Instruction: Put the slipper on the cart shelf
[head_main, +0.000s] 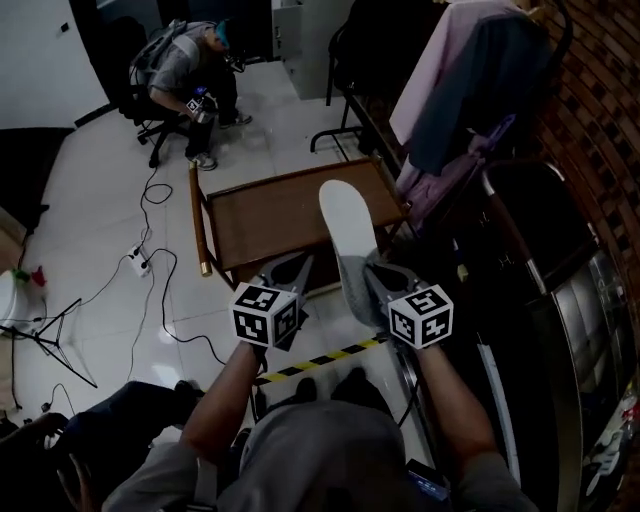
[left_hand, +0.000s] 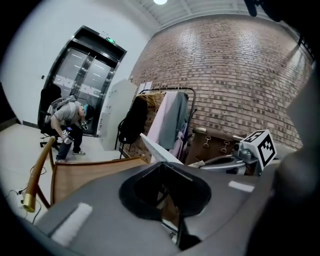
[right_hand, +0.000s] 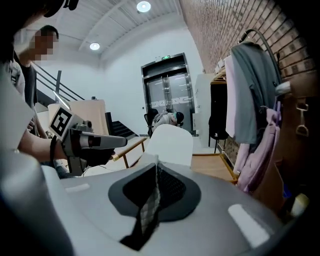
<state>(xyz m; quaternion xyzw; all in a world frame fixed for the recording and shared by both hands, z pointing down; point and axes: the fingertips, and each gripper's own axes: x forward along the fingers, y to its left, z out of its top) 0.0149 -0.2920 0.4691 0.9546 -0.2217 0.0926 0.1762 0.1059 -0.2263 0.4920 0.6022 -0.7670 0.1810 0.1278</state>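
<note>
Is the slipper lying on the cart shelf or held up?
Held up. The right tongs are shut on the slipper, whose white sole stands tilted over the shelf, not flat on it.

The head view is dim and underexposed: the brick wall (head_main: 600, 120) and the whole right side sink into near black, while the pale floor (head_main: 90, 200) and the white sole of the slipper (head_main: 348, 225) stand out. Both gripper views are brighter, lit from above by round ceiling lamps (right_hand: 143, 6) that glare white. They bend strongly towards the edges, with black rounded corners, and the grey near foreground is soft and out of focus.
</note>
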